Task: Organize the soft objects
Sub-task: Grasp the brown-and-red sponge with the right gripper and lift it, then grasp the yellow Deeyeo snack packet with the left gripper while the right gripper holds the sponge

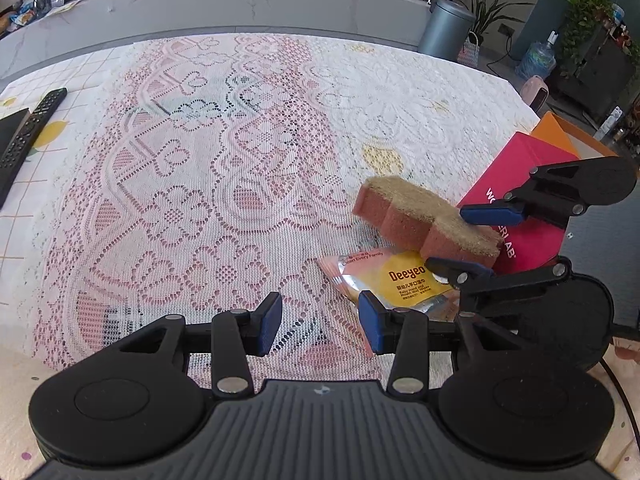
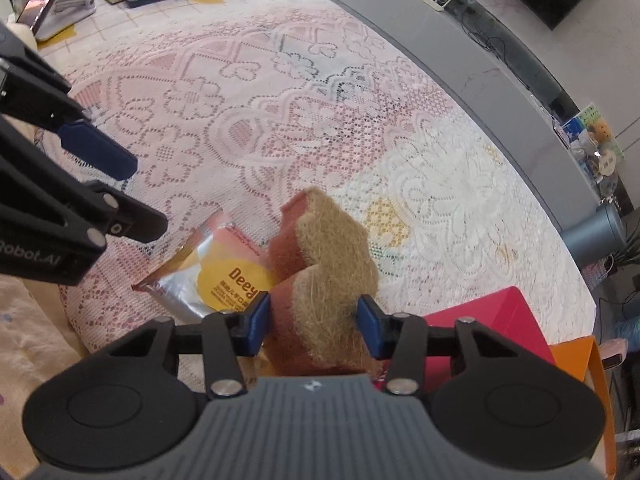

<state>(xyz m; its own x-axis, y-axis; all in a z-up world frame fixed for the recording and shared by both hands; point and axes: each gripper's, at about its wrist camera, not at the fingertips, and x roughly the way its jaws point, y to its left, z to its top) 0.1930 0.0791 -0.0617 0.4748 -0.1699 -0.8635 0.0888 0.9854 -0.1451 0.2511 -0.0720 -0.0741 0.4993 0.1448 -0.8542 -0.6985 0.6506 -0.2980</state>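
Observation:
My right gripper (image 2: 314,322) is shut on a pink sponge with a tan scrub face (image 2: 324,264) and holds it above the lace tablecloth; the same sponge (image 1: 424,216) and right gripper (image 1: 472,240) show in the left wrist view. Under the sponge lies a wet-wipes pack with a yellow "Deeyeo" label (image 1: 400,280), also seen in the right wrist view (image 2: 224,272). My left gripper (image 1: 320,322) is open and empty, low over the cloth just left of the pack; it also shows in the right wrist view (image 2: 116,196).
A pink box (image 1: 524,184) and an orange box (image 1: 560,132) stand at the table's right edge. Remote controls (image 1: 28,132) and a dark device lie at the far left. A grey counter (image 1: 240,4) runs behind the table.

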